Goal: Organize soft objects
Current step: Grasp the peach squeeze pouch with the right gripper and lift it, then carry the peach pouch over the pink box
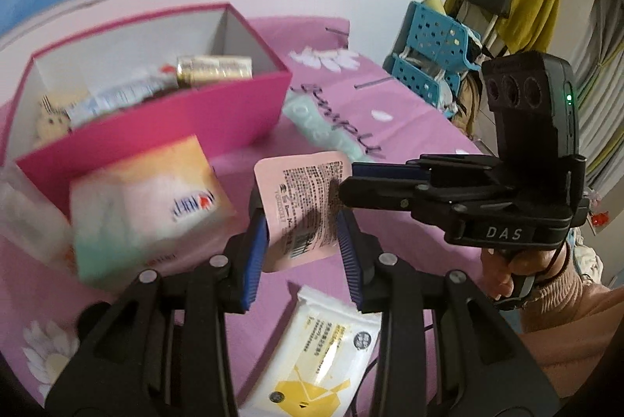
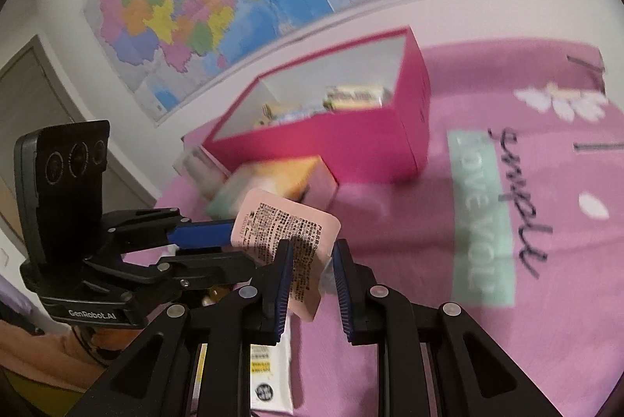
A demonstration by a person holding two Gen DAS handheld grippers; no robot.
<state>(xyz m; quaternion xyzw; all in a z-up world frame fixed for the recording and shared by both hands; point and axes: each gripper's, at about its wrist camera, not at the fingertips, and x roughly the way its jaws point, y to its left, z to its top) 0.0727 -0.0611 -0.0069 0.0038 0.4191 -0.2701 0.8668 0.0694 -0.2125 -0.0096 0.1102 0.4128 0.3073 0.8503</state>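
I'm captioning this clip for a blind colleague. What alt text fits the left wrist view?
Both grippers grip a pink sachet above a purple bedsheet: the left gripper from below, the right gripper from the right. Behind stand an open pink box holding packets and a blurred tissue pack; a white wipes pack lies below.

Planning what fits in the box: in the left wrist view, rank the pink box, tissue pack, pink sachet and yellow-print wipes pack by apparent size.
1. Pink box.
2. Tissue pack.
3-4. Pink sachet and wipes pack look alike; the wipes pack sits nearer the camera and partly hidden, so no ranking.
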